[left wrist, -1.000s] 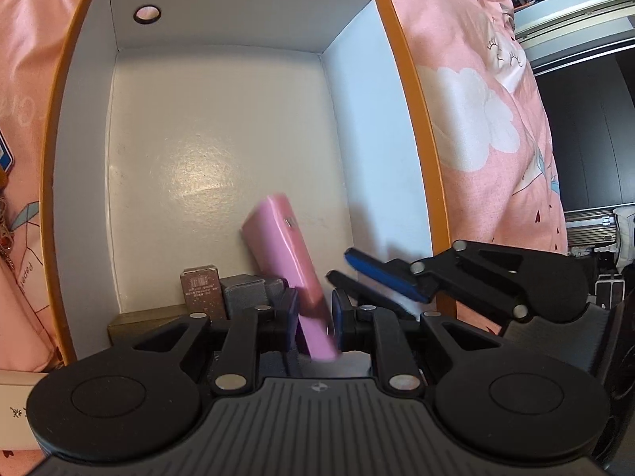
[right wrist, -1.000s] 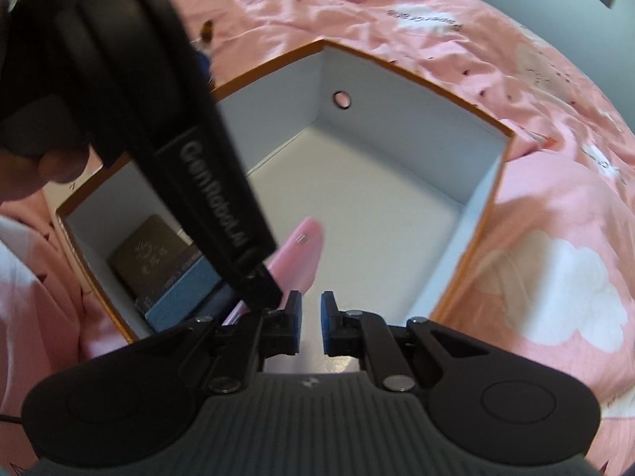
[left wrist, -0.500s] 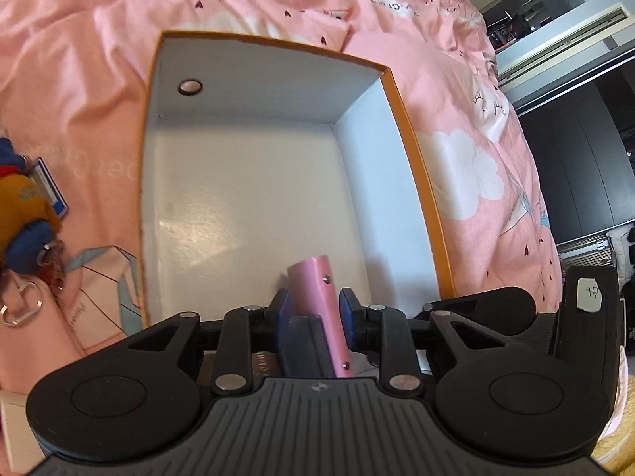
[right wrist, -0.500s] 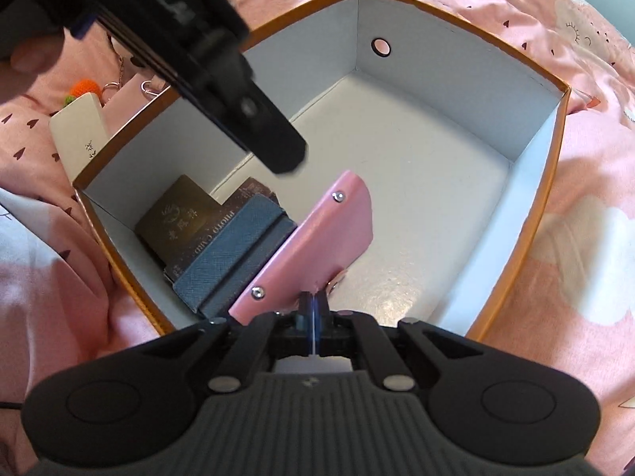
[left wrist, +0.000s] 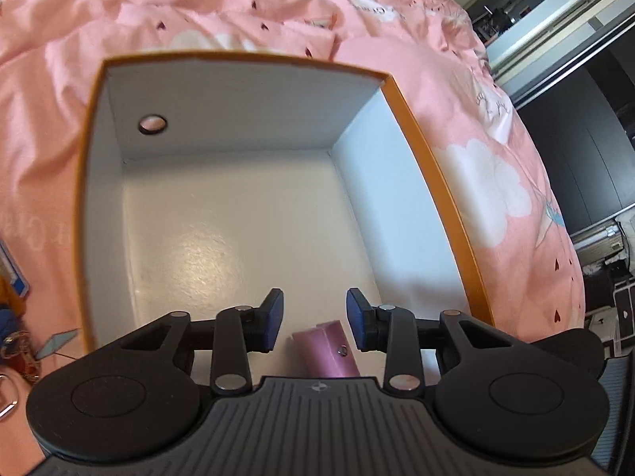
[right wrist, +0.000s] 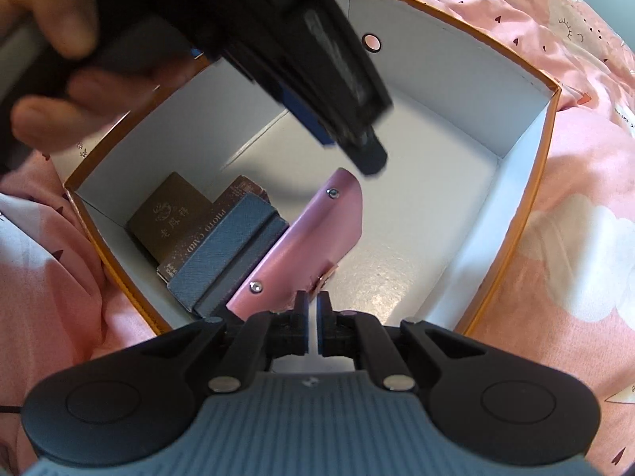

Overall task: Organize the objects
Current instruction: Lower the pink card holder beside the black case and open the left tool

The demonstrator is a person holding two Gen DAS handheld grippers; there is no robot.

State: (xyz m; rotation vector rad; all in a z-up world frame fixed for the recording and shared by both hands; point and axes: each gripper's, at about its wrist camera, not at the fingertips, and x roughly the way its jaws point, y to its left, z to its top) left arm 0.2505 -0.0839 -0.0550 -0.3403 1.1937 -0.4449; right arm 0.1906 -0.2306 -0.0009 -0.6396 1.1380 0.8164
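An orange cardboard box (left wrist: 432,150) with a white inside lies open on a pink bed sheet; it also shows in the right wrist view (right wrist: 528,214). A pink case (right wrist: 313,234) leans inside it against a blue-grey case (right wrist: 230,250) and brown card boxes (right wrist: 166,214). My left gripper (left wrist: 313,319) is open above the box, with the top of the pink case (left wrist: 323,353) below it, free of the fingers. In the right wrist view the left gripper (right wrist: 357,146) hangs above the case. My right gripper (right wrist: 313,327) is shut and empty at the box's near edge.
The pink sheet (left wrist: 496,182) surrounds the box. Small trinkets and a blue card (left wrist: 16,281) lie on the sheet left of the box. Dark furniture (left wrist: 575,127) stands beyond the bed at the right. The far half of the box floor (left wrist: 238,214) is bare.
My left gripper has opened, let go of the pink case and risen above the box. The case now rests against the blue-grey case. The right gripper has closed.
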